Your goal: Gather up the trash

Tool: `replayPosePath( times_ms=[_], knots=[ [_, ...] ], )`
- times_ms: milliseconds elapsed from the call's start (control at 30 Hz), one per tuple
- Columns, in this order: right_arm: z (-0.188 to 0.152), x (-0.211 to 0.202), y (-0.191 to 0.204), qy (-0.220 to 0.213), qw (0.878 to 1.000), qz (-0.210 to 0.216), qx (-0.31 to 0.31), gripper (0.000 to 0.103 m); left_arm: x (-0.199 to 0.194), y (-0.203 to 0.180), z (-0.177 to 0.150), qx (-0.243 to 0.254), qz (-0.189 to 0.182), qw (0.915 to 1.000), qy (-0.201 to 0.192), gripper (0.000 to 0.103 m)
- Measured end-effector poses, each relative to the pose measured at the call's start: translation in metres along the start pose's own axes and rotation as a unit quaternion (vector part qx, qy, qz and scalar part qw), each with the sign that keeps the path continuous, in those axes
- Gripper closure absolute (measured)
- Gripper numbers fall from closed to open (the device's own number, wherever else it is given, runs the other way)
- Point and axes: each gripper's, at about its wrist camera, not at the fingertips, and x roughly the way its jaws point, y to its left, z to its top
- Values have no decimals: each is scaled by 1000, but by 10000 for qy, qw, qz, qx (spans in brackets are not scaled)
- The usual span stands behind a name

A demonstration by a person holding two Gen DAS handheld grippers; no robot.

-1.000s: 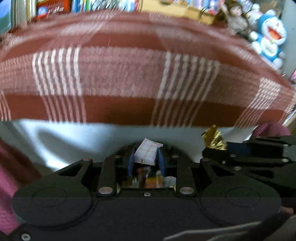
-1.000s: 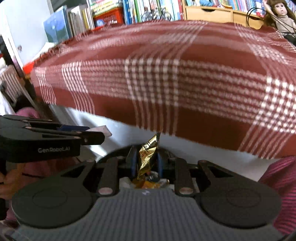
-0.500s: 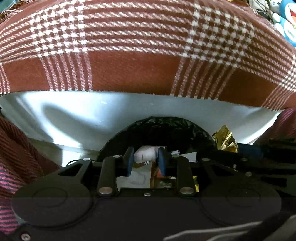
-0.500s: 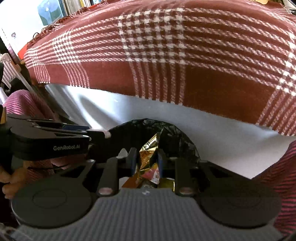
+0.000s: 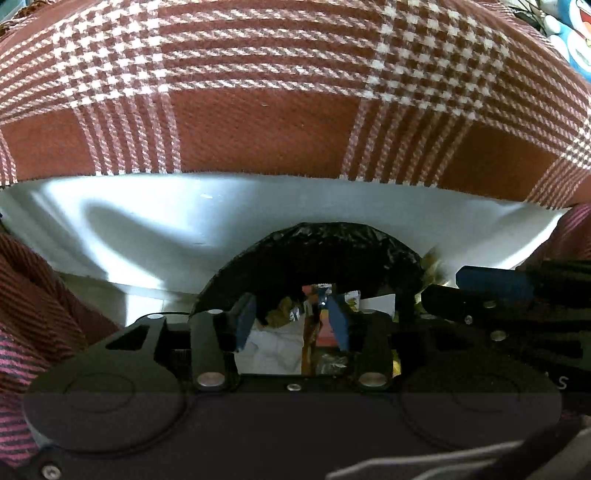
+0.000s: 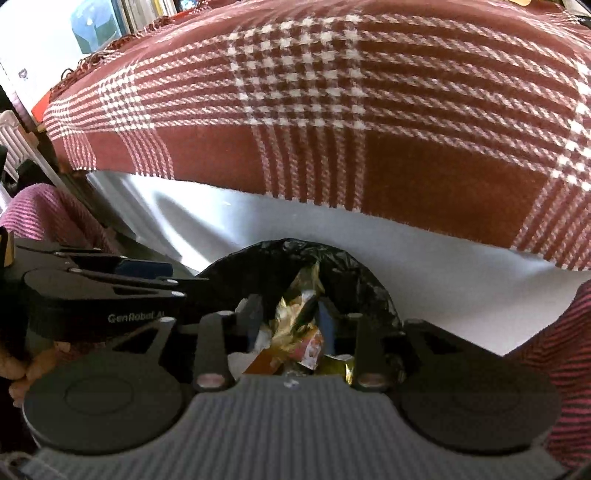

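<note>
A bin with a black liner (image 5: 332,240) (image 6: 354,269) sits right under both grippers, holding white paper (image 5: 273,347) and several shiny wrappers. My left gripper (image 5: 291,321) hangs over the bin mouth, open, with nothing between its blue pads. My right gripper (image 6: 290,315) is also over the bin, its fingers spread. A crumpled gold wrapper (image 6: 304,284) shows blurred in the gap, loose from the pads. From the left wrist, the right gripper (image 5: 441,286) comes in from the right with the gold wrapper (image 5: 432,264) at its tip. The left gripper (image 6: 184,277) enters the right wrist view from the left.
A red and white plaid blanket (image 5: 258,110) (image 6: 332,110) fills the upper half, over a white sheet (image 5: 184,210). Pink striped sleeves (image 5: 37,295) (image 6: 554,332) flank the bin. A hand (image 6: 22,369) holds the left gripper. Books (image 6: 96,26) stand far left.
Both grippers dropped toward the bin. The left one opened and its checked paper scrap is gone from the pads. The right fingers spread and the gold wrapper slipped lower.
</note>
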Motion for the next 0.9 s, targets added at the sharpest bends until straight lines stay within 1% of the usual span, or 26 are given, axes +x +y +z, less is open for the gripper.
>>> replayPosePath(
  times_ms=[33, 100, 233, 367, 600, 667, 800, 900],
  knots=[
    [0, 0, 0, 0, 10000, -5, 1, 48, 0, 0, 0, 7, 4, 10000, -4, 53],
    [0, -1, -1, -5, 10000, -13, 10, 43, -3, 0, 0, 30, 5, 10000, -26, 51],
    [-1, -1, -2, -7, 10000, -23, 47, 40, -5, 2, 0, 41, 16, 10000, -42, 43],
    [-1, -2, -2, -11, 10000, -39, 67, 38, -5, 4, 1, -14, 16, 10000, -19, 40],
    [0, -2, -4, -6, 10000, -48, 72, 35, -3, 5, 2, -122, 22, 9999, 14, 38],
    [0, -2, -4, -5, 10000, -48, 68, 34, -3, 6, 2, -147, 29, 9999, 27, 35],
    [0, -2, -4, -4, 10000, -46, 66, 33, -1, 5, 3, -169, 63, 9998, 60, 32],
    [0, -1, -4, -3, 10000, -44, 68, 32, 0, 4, 3, -179, 96, 9998, 86, 27]
  ],
)
